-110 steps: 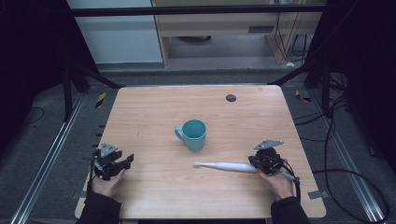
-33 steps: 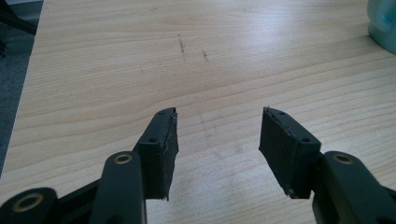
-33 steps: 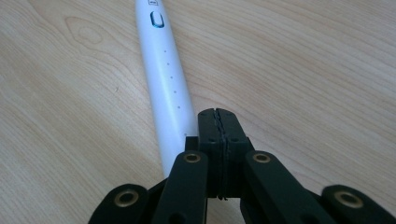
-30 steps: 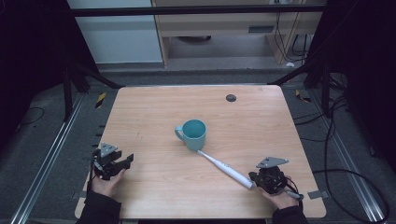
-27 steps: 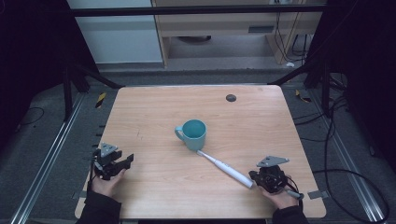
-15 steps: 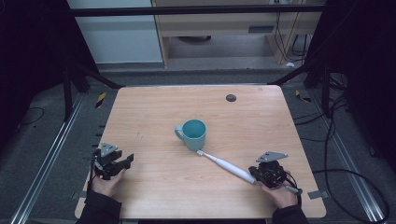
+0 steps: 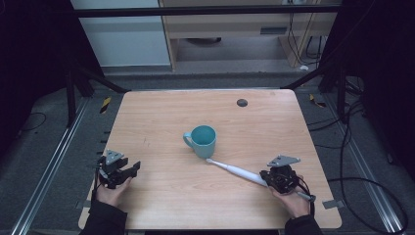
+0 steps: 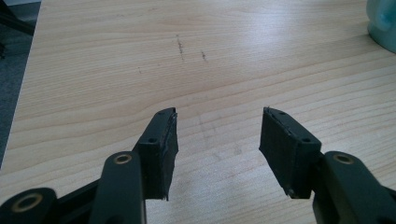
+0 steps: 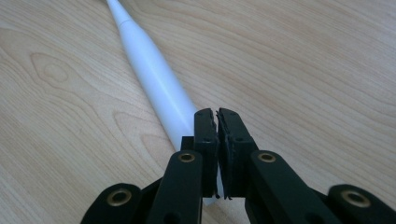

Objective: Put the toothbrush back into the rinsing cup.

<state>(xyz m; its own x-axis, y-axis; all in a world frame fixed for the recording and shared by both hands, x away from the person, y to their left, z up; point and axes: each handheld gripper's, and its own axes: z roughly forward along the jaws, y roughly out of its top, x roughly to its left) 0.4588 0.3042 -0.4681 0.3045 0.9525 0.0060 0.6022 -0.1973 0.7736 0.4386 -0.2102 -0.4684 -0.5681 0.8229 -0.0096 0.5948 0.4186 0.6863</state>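
**Two tongs low on the desk, one at the white handle**

At the middle of the wooden desk [image 7: 161,122] stands a teal mug [image 7: 202,141], upright, its handle turned to the left in the high view. From just below the mug's base a white toothbrush-like wand [image 7: 235,171] runs away to the lower right, its thin tip almost at the mug, its thicker end reaching the right tongs [image 7: 275,179].

The right tongs, held in the person's right hand [image 7: 292,199], sit well to the lower right of the mug. In the right gripper view the right tongs [image 9: 217,122] have their jaws pressed together with no gap to speak of, and the wand [image 9: 154,77] lies on the wood passing under them (whether the closed jaws actually touch it cannot be told from here).

The left tongs [image 7: 128,171], in the left hand [image 7: 111,193], rest well to the lower left of the mug, near the desk's front-left corner. In the left gripper view the left tongs [image 8: 218,135] stand wide apart over bare wood, and an edge of the mug [image 8: 383,23] shows at the top right.

A small dark round disc [image 7: 242,102] lies beyond the mug, toward the far edge.
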